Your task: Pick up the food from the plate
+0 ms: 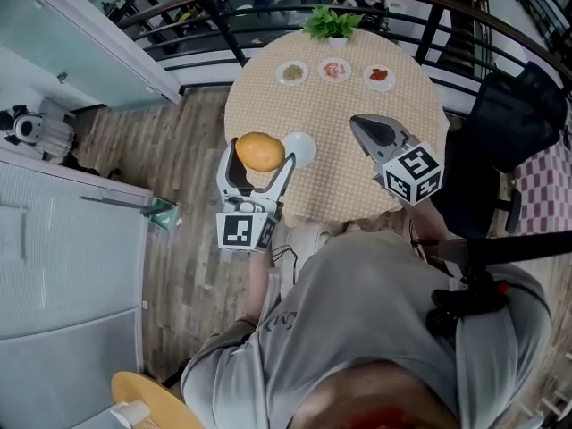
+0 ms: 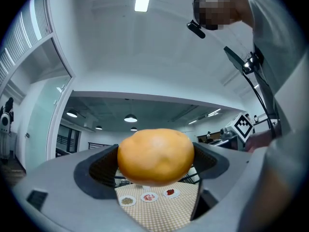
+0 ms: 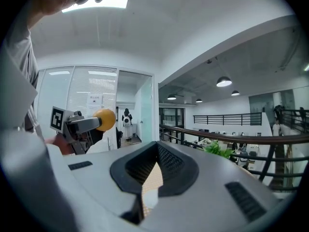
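Observation:
A round orange-yellow piece of food [image 1: 259, 151] is clamped between the jaws of my left gripper [image 1: 259, 154], lifted over the near left edge of the round checked table [image 1: 340, 172]. In the left gripper view the food [image 2: 155, 156] fills the gap of that gripper [image 2: 155, 162]. Just right of it lies a bare white plate [image 1: 303, 147]. My right gripper [image 1: 358, 123] hovers over the table's near right part, jaws together with nothing in them; its own view shows this gripper [image 3: 157, 149] shut and the food [image 3: 105, 119] far left.
Three small dishes [image 1: 292, 72], [image 1: 334, 70], [image 1: 380, 77] line the table's far side before a green plant [image 1: 332, 22]. A curved railing [image 1: 223, 12] runs behind. A black chair [image 1: 518, 119] stands right, a glass wall [image 1: 63, 25] left, a yellow stool [image 1: 147, 399] at bottom.

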`<state>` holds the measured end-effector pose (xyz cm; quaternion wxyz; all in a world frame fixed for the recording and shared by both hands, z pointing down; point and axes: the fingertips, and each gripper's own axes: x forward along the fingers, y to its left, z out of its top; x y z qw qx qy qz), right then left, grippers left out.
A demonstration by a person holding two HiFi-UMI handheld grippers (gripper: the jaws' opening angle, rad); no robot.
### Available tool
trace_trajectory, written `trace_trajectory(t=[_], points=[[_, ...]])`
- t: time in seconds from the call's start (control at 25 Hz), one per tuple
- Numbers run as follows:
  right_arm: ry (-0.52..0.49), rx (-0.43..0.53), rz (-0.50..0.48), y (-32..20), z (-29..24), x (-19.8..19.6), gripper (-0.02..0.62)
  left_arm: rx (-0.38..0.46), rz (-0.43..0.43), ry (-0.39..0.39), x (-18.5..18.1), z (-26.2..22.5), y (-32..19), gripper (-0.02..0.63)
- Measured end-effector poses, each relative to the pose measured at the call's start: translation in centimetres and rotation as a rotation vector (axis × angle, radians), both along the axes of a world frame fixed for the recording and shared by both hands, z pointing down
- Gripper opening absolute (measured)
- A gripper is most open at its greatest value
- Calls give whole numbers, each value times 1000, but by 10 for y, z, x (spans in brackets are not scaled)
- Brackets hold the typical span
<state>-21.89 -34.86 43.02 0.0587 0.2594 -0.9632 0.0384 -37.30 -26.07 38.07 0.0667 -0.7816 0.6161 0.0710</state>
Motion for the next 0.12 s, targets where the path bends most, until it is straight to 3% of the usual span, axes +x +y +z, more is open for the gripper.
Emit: trace_trajectory(t=[0.12], points=[[2, 10, 19, -1, -3, 7, 15, 0, 14, -13, 1, 1, -1, 486]])
